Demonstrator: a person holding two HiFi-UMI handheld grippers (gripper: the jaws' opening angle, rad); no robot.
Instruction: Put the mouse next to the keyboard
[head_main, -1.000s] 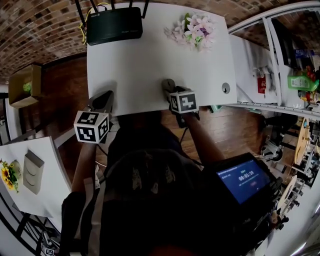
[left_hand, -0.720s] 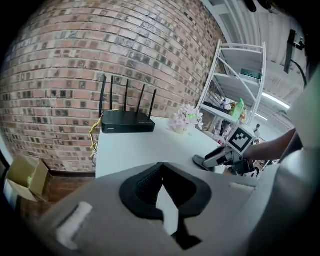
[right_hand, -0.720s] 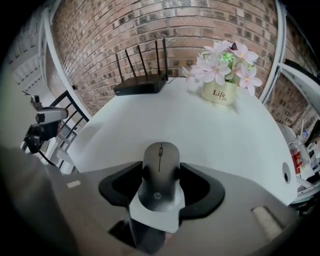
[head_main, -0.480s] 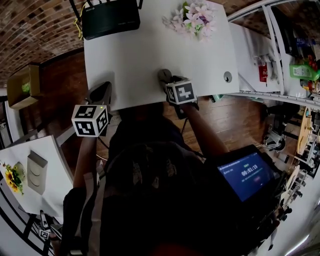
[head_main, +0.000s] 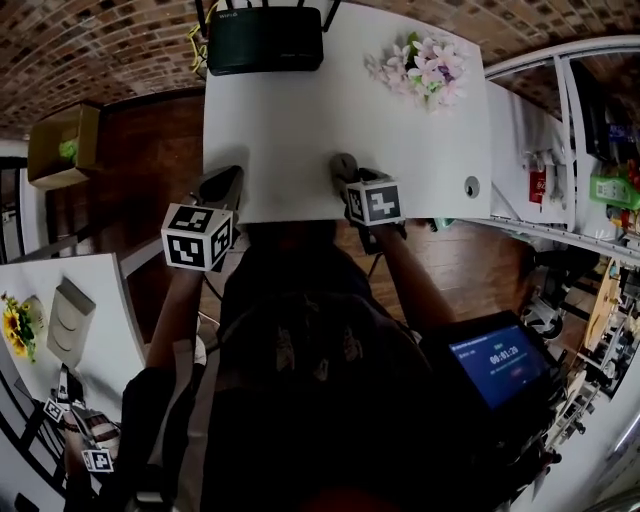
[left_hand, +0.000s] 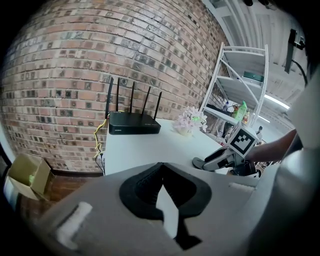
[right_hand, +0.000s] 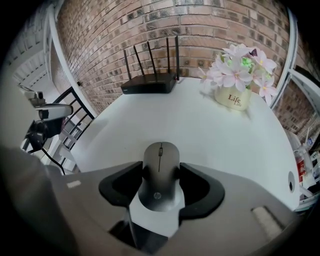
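Note:
A grey mouse (right_hand: 160, 175) rests on the white table (head_main: 300, 110) near its front edge, and my right gripper (right_hand: 160, 172) is shut on its sides. In the head view the mouse (head_main: 343, 165) pokes out ahead of the right gripper (head_main: 346, 174). My left gripper (head_main: 222, 182) hovers at the table's front left corner, shut with nothing between its pads (left_hand: 145, 187). The left gripper view shows the right gripper (left_hand: 212, 160) low over the table. No keyboard is in any view.
A black router (head_main: 265, 40) with antennas stands at the table's far edge, a pot of pink flowers (head_main: 430, 70) at the far right. A cardboard box (head_main: 60, 145) lies on the floor to the left, and a white shelf (head_main: 560, 150) stands to the right.
The head view has shifted a little. Both grippers stay at the table's front edge, the right one still shut on the mouse.

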